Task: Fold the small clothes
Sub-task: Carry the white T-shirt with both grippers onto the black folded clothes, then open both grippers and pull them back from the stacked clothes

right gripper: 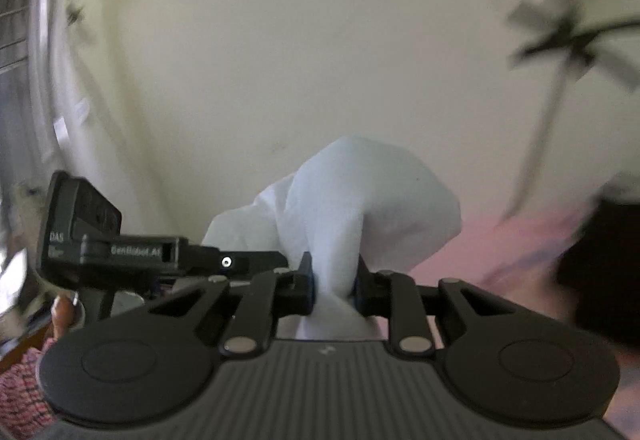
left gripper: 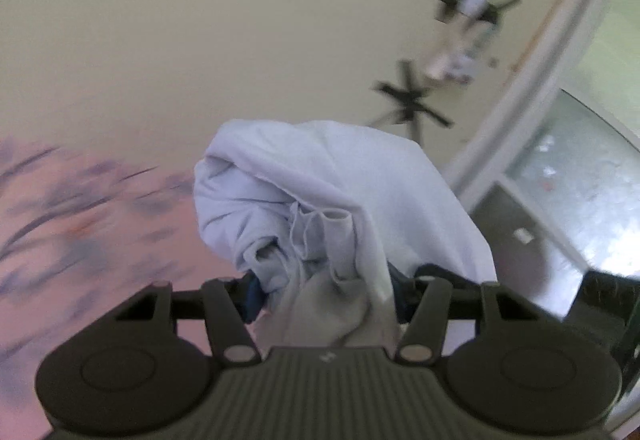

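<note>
A pale white-blue garment bunches up in front of my left gripper, whose blue-padded jaws are shut on a thick wad of its fabric. In the right wrist view another part of the same pale garment stands up from my right gripper, which is shut on a narrow pinch of it. The other gripper, black with lettering on its side, shows at the left of that view, held by a hand. Both views are blurred and tilted up toward the cream wall.
A pink patterned bed cover lies below at the left. Black wall hooks with hanging pale items sit on the cream wall. A white door frame and a window are at the right. A dark object is at the right edge.
</note>
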{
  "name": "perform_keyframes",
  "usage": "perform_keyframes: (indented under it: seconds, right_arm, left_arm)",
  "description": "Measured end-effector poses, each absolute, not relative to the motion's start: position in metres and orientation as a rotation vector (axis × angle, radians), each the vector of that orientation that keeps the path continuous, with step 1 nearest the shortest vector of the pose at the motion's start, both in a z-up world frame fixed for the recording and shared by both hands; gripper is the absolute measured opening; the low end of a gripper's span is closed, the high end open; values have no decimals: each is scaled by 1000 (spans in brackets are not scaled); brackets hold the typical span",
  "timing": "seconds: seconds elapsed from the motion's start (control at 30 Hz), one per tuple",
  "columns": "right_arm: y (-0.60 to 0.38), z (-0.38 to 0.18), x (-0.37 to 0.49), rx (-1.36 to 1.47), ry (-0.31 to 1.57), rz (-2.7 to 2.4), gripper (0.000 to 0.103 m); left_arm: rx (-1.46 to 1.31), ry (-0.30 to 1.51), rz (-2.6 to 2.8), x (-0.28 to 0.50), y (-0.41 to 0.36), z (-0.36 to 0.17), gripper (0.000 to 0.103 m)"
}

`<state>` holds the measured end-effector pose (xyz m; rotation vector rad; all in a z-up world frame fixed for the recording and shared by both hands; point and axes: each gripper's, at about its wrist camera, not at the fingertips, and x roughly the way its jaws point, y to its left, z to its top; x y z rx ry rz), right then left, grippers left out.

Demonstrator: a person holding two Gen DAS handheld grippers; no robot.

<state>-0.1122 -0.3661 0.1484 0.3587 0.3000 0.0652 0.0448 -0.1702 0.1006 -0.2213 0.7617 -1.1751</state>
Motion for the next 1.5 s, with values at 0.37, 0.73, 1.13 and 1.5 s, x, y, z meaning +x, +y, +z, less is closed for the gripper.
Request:
perform_keyframes:
  seconds: [0.37, 0.73, 1.13, 1.5]
  right_arm:
    - [-562, 101, -128, 473, 257, -436, 31]
    - [-528, 103, -157, 410, 153, -482, 67]
    - [-383, 53, -243, 626, 224, -386, 83]
    - [-337, 38, -256, 589, 264, -486, 84]
  left_arm:
    - [-31, 804, -1201, 52, -450, 67, 62]
    - [23, 796, -1038, 37, -399, 41, 86]
    - [267, 658, -836, -75, -251, 24, 101]
    - [280, 671, -748, -87, -198, 3, 103]
